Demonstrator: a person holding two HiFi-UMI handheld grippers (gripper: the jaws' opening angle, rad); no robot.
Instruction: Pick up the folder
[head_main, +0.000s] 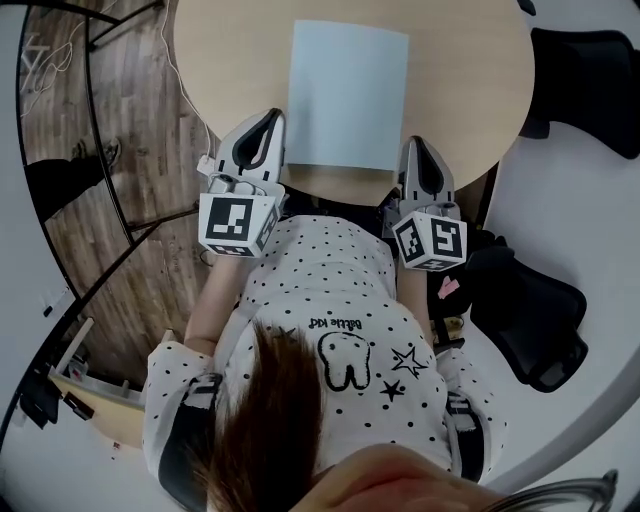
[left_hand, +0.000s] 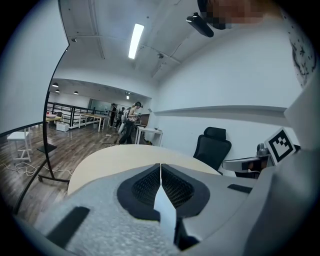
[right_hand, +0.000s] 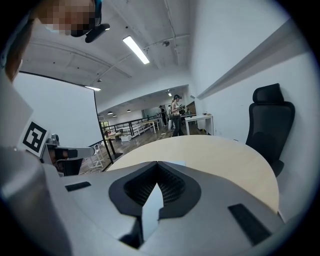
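Folder mostly behind right gripper

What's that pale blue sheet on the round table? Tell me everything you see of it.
The folder is a plain, pale blue rectangle, thin, looking like smooth plastic or card, with no visible markings. It lies flat on the round light-wood table, long sides running away from the person, near edge close to the table's rim. The left gripper and right gripper sit shut beside its two near corners; neither appears to hold it.
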